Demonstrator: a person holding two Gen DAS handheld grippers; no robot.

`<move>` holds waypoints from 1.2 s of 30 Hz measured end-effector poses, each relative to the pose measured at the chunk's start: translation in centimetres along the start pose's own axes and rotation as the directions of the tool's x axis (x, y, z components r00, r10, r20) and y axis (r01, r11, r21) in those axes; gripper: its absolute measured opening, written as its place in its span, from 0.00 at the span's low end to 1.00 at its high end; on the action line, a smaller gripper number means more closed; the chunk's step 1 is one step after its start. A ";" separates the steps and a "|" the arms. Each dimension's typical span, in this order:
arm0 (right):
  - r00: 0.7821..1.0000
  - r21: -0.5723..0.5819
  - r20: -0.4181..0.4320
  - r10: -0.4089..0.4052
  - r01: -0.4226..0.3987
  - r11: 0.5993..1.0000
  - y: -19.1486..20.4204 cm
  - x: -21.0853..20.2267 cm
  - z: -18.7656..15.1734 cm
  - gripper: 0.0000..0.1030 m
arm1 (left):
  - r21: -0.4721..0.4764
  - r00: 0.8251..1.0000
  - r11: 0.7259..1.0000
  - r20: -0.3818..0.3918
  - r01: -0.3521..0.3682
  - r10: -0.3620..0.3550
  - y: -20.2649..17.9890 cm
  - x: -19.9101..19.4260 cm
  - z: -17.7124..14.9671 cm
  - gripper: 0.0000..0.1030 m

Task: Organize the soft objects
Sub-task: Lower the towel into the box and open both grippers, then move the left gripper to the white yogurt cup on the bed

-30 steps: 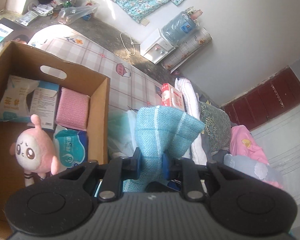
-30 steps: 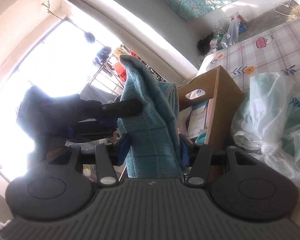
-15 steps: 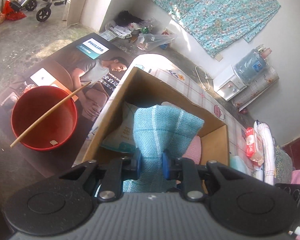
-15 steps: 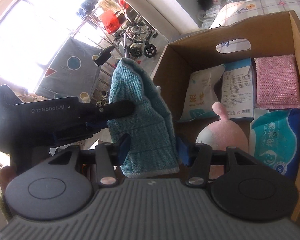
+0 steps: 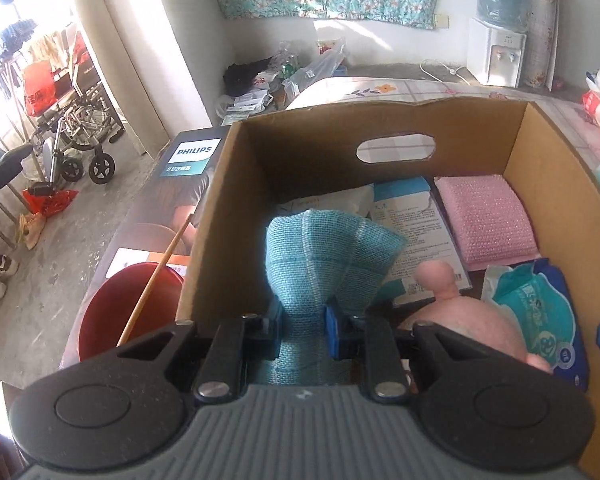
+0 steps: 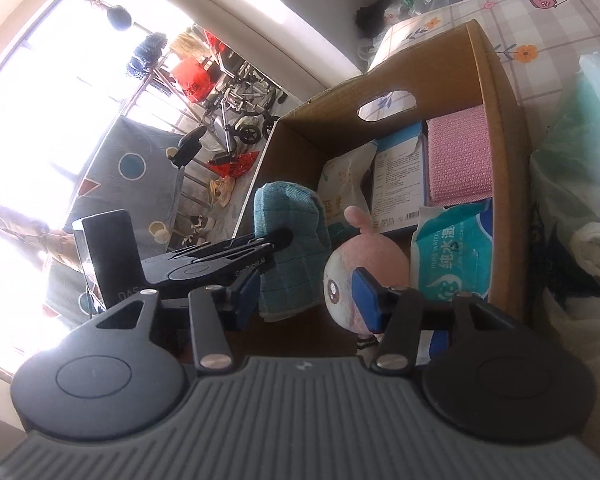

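Left gripper (image 5: 302,326): bottom centre of the left wrist view, blue pads pinched tight on the teal cloth (image 5: 324,264); it also shows at centre left of the right wrist view (image 6: 278,238), reaching in from the left with the cloth hanging from its tip.
Teal cloth: bunched between the left pads and fanning upward from them, over the near left part of the cardboard box (image 5: 236,208); in the right wrist view (image 6: 290,236) it hangs at the box's left wall.
Right gripper (image 6: 306,294): bottom centre of its own view, jaws standing partly apart with nothing pressed between the pads; the cloth's lower edge lies just beyond the left pad, the plush toy behind the right pad.
Pink plush toy (image 6: 362,272): near part of the box, face turned toward the right wrist camera; in the left wrist view (image 5: 472,320) it is at lower right, just right of the cloth.
Wet-wipes pack (image 6: 454,252): teal and white, right of the toy, against the box's right wall.
Blue-and-white printed box (image 6: 400,178): lies flat mid-box, beyond the toy.
White pouch (image 6: 342,182): left of the printed box, behind the cloth.
Pink textured pad (image 5: 486,220): far right corner of the box, beside the printed box.
Cardboard box: open top, oval handle cut-out in the far wall.
Red bucket (image 5: 128,308): lower left of the left wrist view, outside the box, a wooden stick (image 5: 156,280) leaning in it.
Wheelchair (image 5: 74,136): far left, by the bright doorway.
Water dispenser (image 5: 496,54): upper right, against the far wall.
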State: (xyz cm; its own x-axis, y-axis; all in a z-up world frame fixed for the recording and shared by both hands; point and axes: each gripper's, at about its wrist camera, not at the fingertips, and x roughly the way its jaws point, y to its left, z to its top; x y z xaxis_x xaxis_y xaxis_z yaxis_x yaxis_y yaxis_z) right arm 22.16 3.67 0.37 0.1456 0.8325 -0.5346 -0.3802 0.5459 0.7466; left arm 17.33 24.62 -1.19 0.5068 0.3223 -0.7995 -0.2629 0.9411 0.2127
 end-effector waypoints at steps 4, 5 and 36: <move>1.000 -0.011 0.021 0.018 -0.018 1.000 0.1 -1.1 -0.2 0.49 | 0.004 0.999 1.000 -0.045 -0.003 0.003 -0.8 1.1 -0.2 0.22; 0.999 -0.012 0.025 0.023 -0.023 1.000 0.2 -1.2 -0.2 0.49 | -0.002 0.999 1.000 -0.052 -0.008 0.008 -0.5 1.5 -0.2 0.23; 0.915 0.082 0.382 -0.127 0.104 0.991 -6.0 -19.1 -9.7 0.58 | -0.156 0.841 0.878 0.404 0.452 -0.360 -3.5 -18.1 -6.6 0.90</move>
State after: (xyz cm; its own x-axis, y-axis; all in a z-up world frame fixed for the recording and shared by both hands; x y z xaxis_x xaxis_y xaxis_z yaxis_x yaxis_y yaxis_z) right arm 12.80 -16.47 2.22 0.5309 0.7285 -0.4330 -0.2869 0.6352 0.7171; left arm 3.68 14.81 8.85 0.8525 -0.0268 -0.5221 -0.1303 0.9562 -0.2620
